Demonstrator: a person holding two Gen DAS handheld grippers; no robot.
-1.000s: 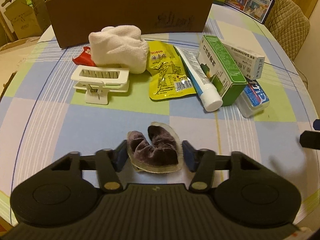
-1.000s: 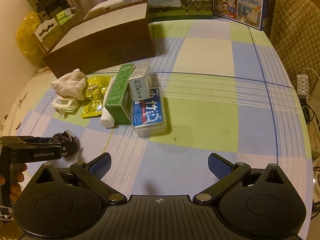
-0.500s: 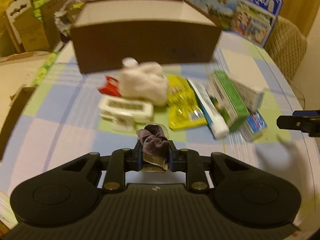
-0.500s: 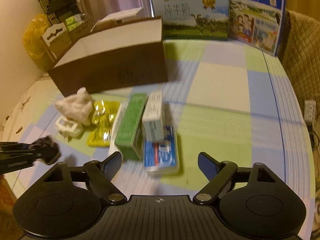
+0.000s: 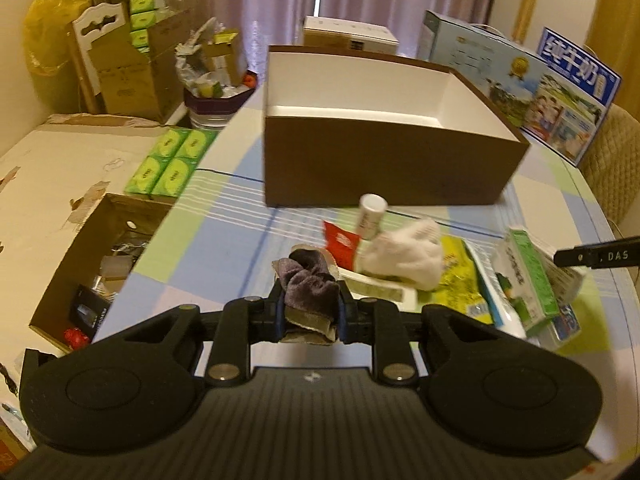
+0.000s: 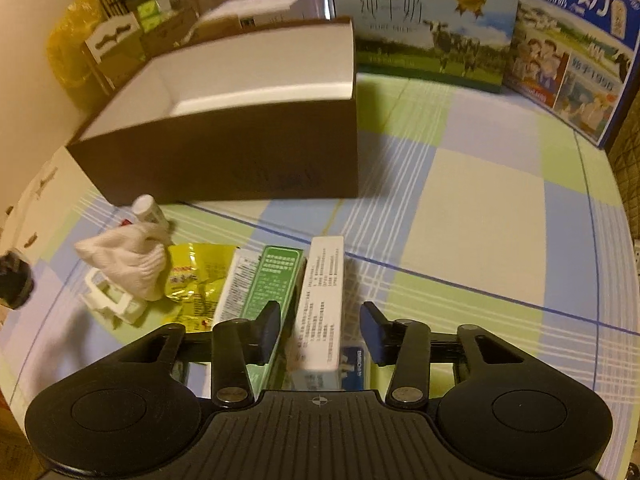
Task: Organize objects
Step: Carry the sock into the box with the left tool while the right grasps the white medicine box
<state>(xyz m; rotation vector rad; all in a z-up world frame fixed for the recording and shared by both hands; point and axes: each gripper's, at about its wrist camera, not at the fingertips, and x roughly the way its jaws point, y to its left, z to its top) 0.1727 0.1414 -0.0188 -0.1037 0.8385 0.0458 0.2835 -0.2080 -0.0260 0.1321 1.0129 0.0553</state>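
Note:
My left gripper [image 5: 310, 308] is shut on a dark purple fuzzy sock [image 5: 308, 284] and holds it above the table, in front of the open brown box [image 5: 384, 160] with a white inside. My right gripper [image 6: 320, 330] is open, its jaws on either side of a white carton [image 6: 322, 304] that lies beside a green carton [image 6: 272, 284]. A white cloth bundle [image 6: 128, 260], a yellow snack packet [image 6: 192, 280], a white clip [image 6: 108, 300] and a small white bottle [image 6: 146, 208] lie left of them. The brown box also shows in the right wrist view [image 6: 240, 148].
Milk cartons [image 6: 432, 24] stand at the table's far edge. An open cardboard box [image 5: 92, 264] and green tissue packs [image 5: 172, 160] sit left of the table. A blue packet [image 6: 352, 364] lies under my right gripper. A quilted chair [image 5: 612, 160] stands at the right.
My left gripper has closed on the sock and lifted it up towards the brown box. My right gripper has moved down and forward over the white carton, its jaws narrower.

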